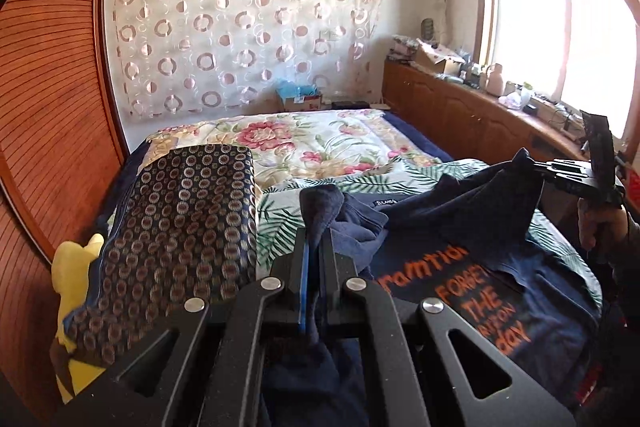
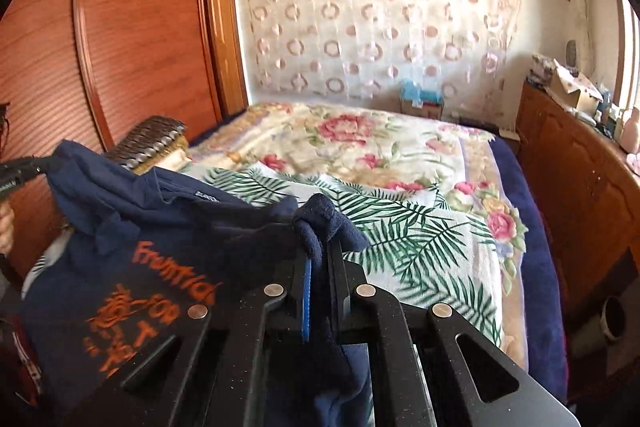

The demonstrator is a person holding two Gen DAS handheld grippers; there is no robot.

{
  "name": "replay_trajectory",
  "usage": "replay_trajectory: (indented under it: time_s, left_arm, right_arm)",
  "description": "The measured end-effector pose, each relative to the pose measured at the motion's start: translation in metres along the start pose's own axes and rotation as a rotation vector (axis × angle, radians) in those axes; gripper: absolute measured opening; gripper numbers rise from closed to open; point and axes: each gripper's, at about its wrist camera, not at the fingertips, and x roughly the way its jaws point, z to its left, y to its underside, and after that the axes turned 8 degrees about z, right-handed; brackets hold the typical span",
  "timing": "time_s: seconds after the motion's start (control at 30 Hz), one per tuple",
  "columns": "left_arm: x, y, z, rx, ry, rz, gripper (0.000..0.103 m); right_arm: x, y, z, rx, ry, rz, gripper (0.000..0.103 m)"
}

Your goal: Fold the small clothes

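Here, the left claw (image 1: 316,247) and right claw (image 2: 322,259) each clamp a shoulder of the navy T-shirt (image 1: 460,267), held spread above the bed (image 1: 320,143), apparently ready for laying flat before folding.

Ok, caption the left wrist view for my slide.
Left tool pinching navy T-shirt above floral bedspread.

navy shirt (image 1: 460,235) with orange lettering, floral bedspread (image 1: 320,143), circle-patterned curtain (image 1: 240,23)
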Motion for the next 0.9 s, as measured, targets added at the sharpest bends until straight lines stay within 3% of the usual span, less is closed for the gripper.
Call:
replay_trajectory:
  time_s: [0.23, 0.53, 0.7, 0.9]
  left_arm:
    - [-0.039, 0.041, 0.000, -0.026, -0.002, -0.038, 0.005]
    - [-0.089, 0.081, 0.012, -0.084, 0.019, -0.077, 0.005]
    - [-0.106, 0.095, 0.003, -0.055, 0.001, -0.058, 0.005]
    - [-0.107, 0.133, 0.005, -0.102, -0.005, 0.006, 0.005]
  right_arm:
    - [-0.052, 0.055, 0.013, 0.013, -0.022, -0.031, 0.006]
    - [-0.134, 0.130, 0.016, 0.051, -0.012, 0.007, 0.006]
    - [-0.181, 0.153, 0.020, 0.096, -0.011, 0.019, 0.006]
    - [-0.196, 0.169, 0.027, 0.113, -0.026, 0.065, 0.006]
